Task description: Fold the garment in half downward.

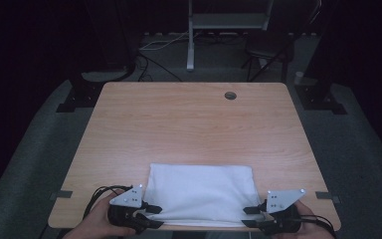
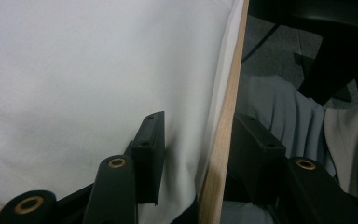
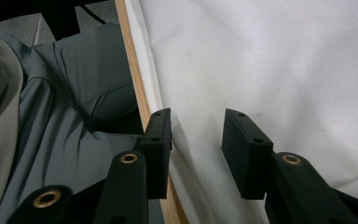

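Note:
A white folded cloth lies flat at the near edge of the wooden table, its hem hanging slightly over the edge. My left gripper is at the cloth's near left corner, my right gripper at its near right corner. In the left gripper view the left gripper is open, one jaw over the cloth, the other beyond the table edge. In the right gripper view the right gripper is open, straddling the cloth hem beside the table edge.
A round cable hole sits near the table's far edge. The person's lap in grey trousers lies just below the near edge. Beyond the table stand a white post, dark stands and cables on the grey floor.

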The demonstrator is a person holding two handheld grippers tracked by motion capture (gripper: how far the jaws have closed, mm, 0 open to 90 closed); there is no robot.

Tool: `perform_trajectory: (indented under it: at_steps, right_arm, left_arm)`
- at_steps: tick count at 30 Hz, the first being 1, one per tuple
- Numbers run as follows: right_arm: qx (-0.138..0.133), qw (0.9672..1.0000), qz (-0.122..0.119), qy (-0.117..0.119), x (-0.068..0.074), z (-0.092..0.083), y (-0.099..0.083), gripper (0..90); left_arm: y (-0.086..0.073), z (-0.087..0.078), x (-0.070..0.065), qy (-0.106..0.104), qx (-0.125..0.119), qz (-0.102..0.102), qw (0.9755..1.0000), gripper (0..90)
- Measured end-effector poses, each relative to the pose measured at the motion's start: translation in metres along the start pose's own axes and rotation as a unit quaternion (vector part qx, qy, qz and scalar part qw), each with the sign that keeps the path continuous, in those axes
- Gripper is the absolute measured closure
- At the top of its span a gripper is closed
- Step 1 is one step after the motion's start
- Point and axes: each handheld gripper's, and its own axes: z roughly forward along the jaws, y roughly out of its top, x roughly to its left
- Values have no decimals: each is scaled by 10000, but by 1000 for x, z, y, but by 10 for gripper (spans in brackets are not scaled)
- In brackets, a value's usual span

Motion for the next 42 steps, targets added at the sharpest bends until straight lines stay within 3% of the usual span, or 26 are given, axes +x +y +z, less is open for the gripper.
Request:
perform_trajectory:
  at_steps: [8, 10, 13, 14, 16, 18, 19, 22, 25, 28, 29, 31, 34, 37, 40, 42]
  right_arm:
    - [39, 9999, 59, 90, 3, -1, -2, 621]
    - [44, 10000, -10, 20, 3, -2, 0, 600]
    - [-193, 9997, -84, -102, 2, -8, 6, 568]
    - [-320, 9990, -111, -279, -1, -11, 9, 544]
    - [-490, 9972, -18, -557, -7, -16, 14, 497]
    - [-754, 9925, 185, -948, -16, -21, 20, 440]
    - [-868, 9891, 352, -1137, -22, -23, 22, 419]
    - [-939, 9837, 624, -1401, -36, -24, 23, 365]
    - [-886, 9788, 1002, -1552, -51, -21, 21, 328]
    - [-828, 9728, 1387, -1660, -63, -16, 20, 317]
    - [-778, 9698, 1550, -1717, -67, -13, 20, 332]
    - [-657, 9686, 1669, -1724, -73, -8, 20, 376]
    - [-501, 9670, 1786, -1747, -79, -1, 23, 408]
    - [-458, 9643, 1889, -1800, -83, 5, 26, 414]
    - [-346, 9627, 1905, -1890, -86, 9, 30, 453]
    - [-158, 9621, 1825, -2021, -86, 12, 32, 524]
  left_arm:
    - [-5, -2, -1, -106, -40, -41, 9999, 570]
    - [-4, -2, -1, -95, -34, -35, 9999, 552]
    - [3, -8, 2, 151, -466, 23, 9988, 490]
    - [6, -10, 4, 237, -556, 3, 9982, 467]
    - [13, -14, 11, 491, -802, -154, 9954, 414]
    - [18, -18, 22, 796, -1141, -418, 9894, 353]
    - [20, -19, 27, 903, -1208, -509, 9873, 315]
    - [22, -21, 42, 1174, -1376, -737, 9807, 315]
    - [23, -19, 59, 1375, -1385, -957, 9761, 310]
    - [25, -15, 73, 1528, -1317, -1120, 9730, 309]
    - [26, -14, 76, 1565, -1265, -1142, 9729, 308]
    - [27, -10, 83, 1633, -1198, -1225, 9716, 308]
    - [28, -5, 88, 1675, -1060, -1324, 9712, 308]
    - [29, -1, 90, 1648, -931, -1321, 9730, 309]
    - [28, 3, 91, 1678, -777, -1333, 9737, 309]
    - [27, 4, 92, 1731, -619, -1337, 9738, 313]
